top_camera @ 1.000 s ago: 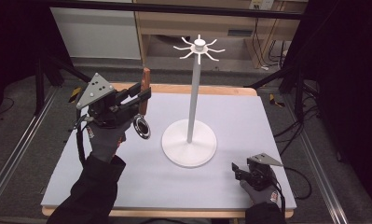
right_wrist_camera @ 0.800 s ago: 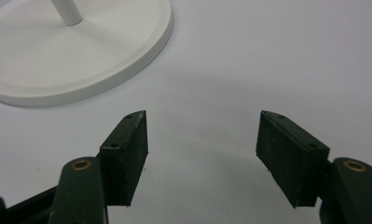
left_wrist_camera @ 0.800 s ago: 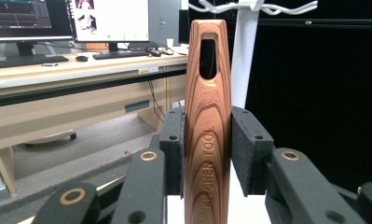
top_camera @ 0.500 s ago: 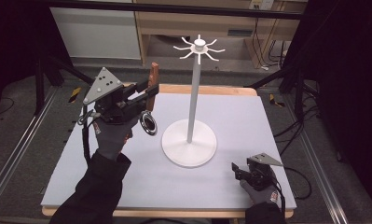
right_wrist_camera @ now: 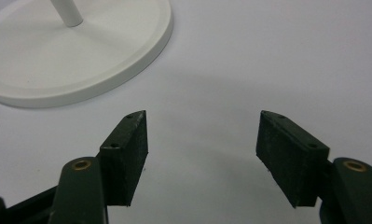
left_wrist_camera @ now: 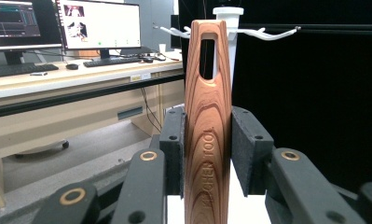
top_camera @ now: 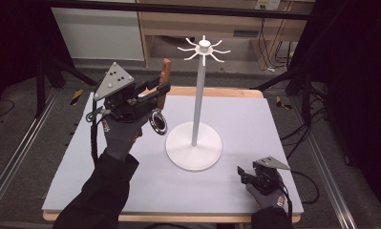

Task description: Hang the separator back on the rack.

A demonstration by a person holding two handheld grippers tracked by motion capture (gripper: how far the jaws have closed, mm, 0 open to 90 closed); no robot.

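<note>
The wooden-handled kitchen tool with a metal ring end [top_camera: 162,95] sits clamped in my left gripper [top_camera: 152,98], held upright above the left half of the table; its reddish-brown handle [left_wrist_camera: 208,121] rises between the two black pads, which I see pressed against both of its sides in the left gripper view; the words KITCHEN TOOL run along the grain, and a long slot is cut through the handle's top end; the round metal end [top_camera: 158,121] hangs below the jaws in the high view, clear of the tabletop. Just behind the handle in the left gripper view I make out the tall white stand with curved hooks at its top [top_camera: 201,81]; its round base [top_camera: 194,145] rests near the middle of the pale grey table [top_camera: 255,119], beside the tool but apart from it. My right gripper [top_camera: 243,174] lies low at the table's near right corner, jaws spread wide with nothing between them; the stand's base [right_wrist_camera: 76,56] shows ahead of it, well apart. Beyond the table I see a desk with monitors [left_wrist_camera: 97,23] and a keyboard.
</note>
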